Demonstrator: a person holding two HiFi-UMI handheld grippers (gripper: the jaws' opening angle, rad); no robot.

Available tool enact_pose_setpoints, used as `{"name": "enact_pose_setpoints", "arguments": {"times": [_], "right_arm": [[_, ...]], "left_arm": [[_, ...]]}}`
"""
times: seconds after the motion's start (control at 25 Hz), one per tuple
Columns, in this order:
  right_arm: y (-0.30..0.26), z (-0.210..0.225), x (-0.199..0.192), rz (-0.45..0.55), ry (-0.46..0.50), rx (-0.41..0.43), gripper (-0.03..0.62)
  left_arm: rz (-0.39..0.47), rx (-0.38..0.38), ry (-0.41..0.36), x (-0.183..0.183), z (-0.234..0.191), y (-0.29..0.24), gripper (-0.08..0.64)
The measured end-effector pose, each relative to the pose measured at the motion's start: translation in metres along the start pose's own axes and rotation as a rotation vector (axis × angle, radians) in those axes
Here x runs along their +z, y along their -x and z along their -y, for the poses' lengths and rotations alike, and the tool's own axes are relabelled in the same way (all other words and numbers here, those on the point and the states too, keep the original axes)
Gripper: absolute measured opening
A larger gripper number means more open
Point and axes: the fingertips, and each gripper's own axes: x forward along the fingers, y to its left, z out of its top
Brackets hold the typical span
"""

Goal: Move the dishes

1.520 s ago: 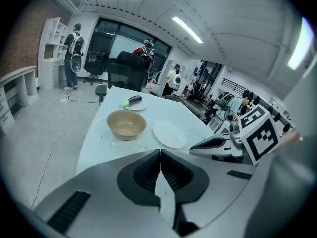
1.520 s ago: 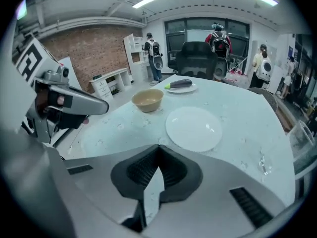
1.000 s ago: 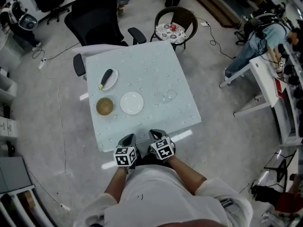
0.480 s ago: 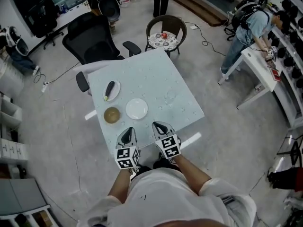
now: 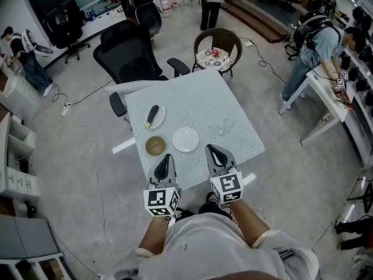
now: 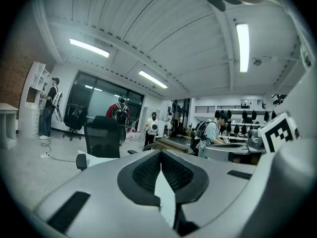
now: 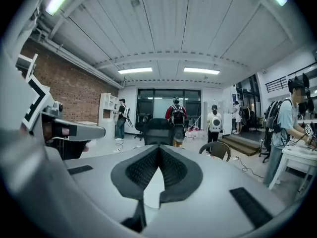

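- Setting: open-plan lab or workshop space.
- Floor (image 5: 76, 150): bare grey concrete, with loose cables (image 5: 265, 54) trailing across it.
- Seating: black office chairs (image 5: 131, 54); one wicker chair (image 5: 217, 45).
- Furniture: white workbench (image 5: 335, 101) with a backpack-wearing person (image 5: 317, 37) standing at it; white shelving (image 5: 17, 162).
- Shell: brick wall (image 7: 64, 90); ribbed ceiling with strip lights (image 7: 136, 70).

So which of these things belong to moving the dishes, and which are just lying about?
Job: small plate with a dark vegetable on it; brown bowl; empty white plate; probably the clear glass.
Lying about: black office chair; wicker chair.
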Motion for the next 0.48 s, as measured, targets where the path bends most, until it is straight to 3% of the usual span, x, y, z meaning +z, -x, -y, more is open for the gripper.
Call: {"name": "enact_pose_setpoints", "arguments": {"times": [0.2, 0.48], "right_arm": [[-0.005, -0.006, 0.023, 0.063, 0.014, 0.004, -0.003], [0.000, -0.006, 0.030, 0.071, 0.033, 0.008, -0.003]], "left_arm": [[0.045, 0.012, -0.082, 0.022, -0.007, 0.004, 0.020], [0.062, 0.021, -0.074, 0.031, -0.009, 0.005, 0.020]]}}
